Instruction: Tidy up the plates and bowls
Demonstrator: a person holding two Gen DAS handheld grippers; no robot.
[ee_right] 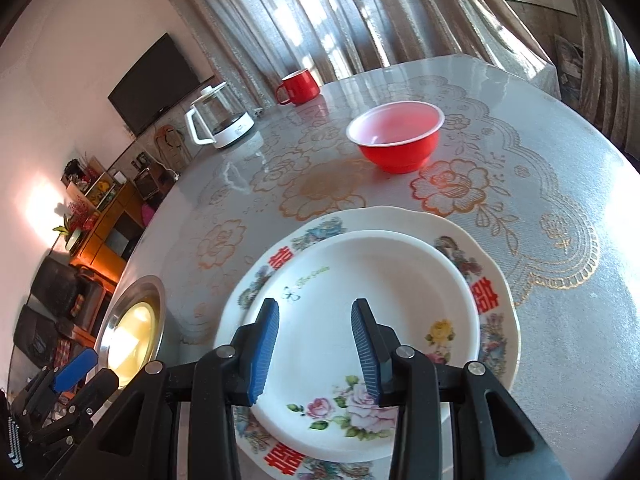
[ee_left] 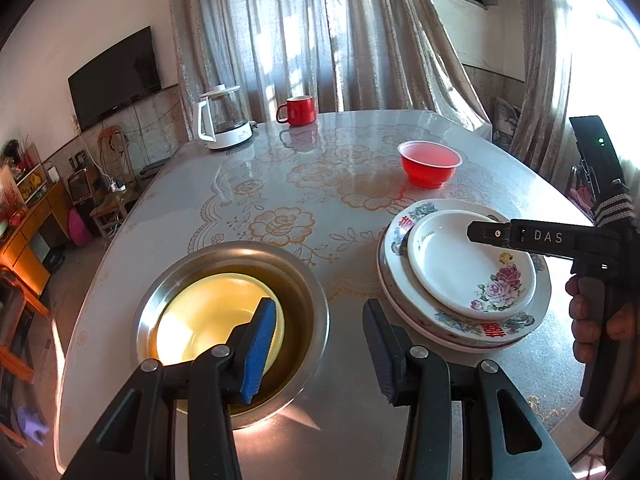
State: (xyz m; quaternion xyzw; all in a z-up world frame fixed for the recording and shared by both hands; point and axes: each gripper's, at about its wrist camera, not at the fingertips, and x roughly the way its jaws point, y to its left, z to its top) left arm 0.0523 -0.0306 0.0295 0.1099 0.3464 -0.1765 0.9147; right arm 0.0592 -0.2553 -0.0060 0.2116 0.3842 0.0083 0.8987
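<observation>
A small white plate with pink roses (ee_right: 360, 280) lies on a larger floral plate with red characters (ee_right: 492, 304). My right gripper (ee_right: 316, 350) hangs over the small plate, open, with nothing between its blue pads. In the left wrist view this stack (ee_left: 452, 264) sits on the right, with the right gripper (ee_left: 480, 234) above it. To the left, a steel bowl (ee_left: 316, 300) holds a pale yellow bowl (ee_left: 208, 320). My left gripper (ee_left: 320, 350) is open beside them: one finger is over the bowls, the other over the table. A red plastic bowl (ee_left: 430, 168) stands further back.
A red mug (ee_left: 298, 110) and a glass kettle on a white base (ee_left: 224, 124) stand at the table's far edge, before curtains. The table (ee_left: 280, 184) has a glossy floral cover. A hand (ee_left: 588, 320) holds the right gripper's handle at the right.
</observation>
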